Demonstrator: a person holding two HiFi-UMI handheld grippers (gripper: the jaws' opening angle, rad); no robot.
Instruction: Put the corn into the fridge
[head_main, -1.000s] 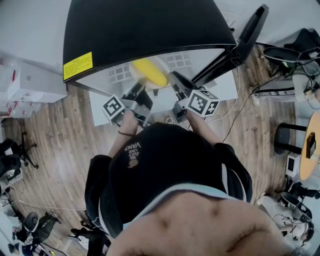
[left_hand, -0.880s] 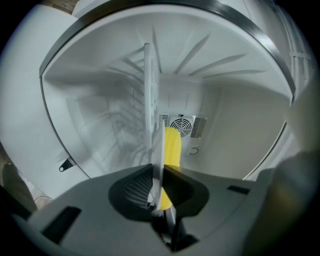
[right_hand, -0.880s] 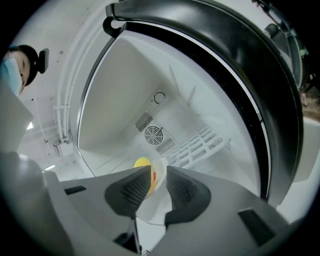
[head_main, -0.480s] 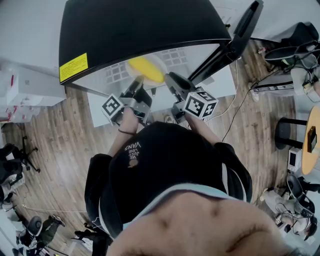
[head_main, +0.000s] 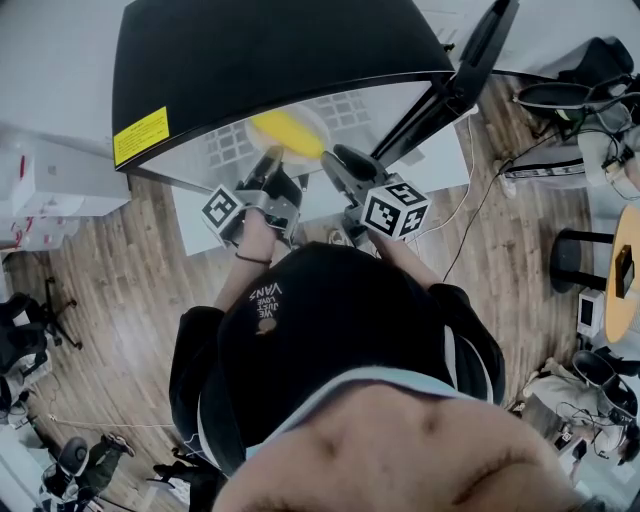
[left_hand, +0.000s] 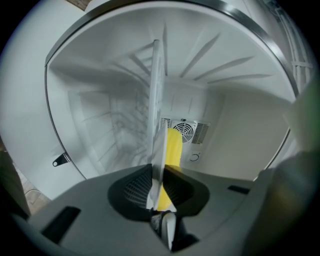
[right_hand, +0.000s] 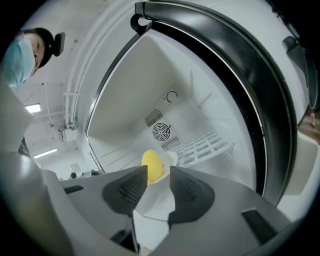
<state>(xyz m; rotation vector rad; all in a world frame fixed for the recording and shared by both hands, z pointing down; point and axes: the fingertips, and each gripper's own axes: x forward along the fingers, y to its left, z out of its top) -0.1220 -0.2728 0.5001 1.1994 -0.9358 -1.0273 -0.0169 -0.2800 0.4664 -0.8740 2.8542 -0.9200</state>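
Two dark, mesh-textured pads of the left hand-held gripper (left_hand: 157, 175) are clamped on the rim of a thin white plate (left_hand: 159, 100). That view shows the plate edge-on, with the smooth yellow corn (left_hand: 172, 147) lying against its face. The right hand-held gripper (right_hand: 159, 172) has just been opening its jaws; they stand apart and the pads press nothing. Its view shows the plate flat in the gap, with the corn's rounded tip just beyond. The corn sits on the plate inside the open fridge (head_main: 270, 50), which has smooth white walls. Only the right gripper view shows the white wire shelf (right_hand: 205, 145). Both gripper views show the round fan grille (right_hand: 162, 132) at the back. Only the head view shows the fridge's glossy black top, yellow label (head_main: 140, 135) and the wood-plank floor (head_main: 120, 270).
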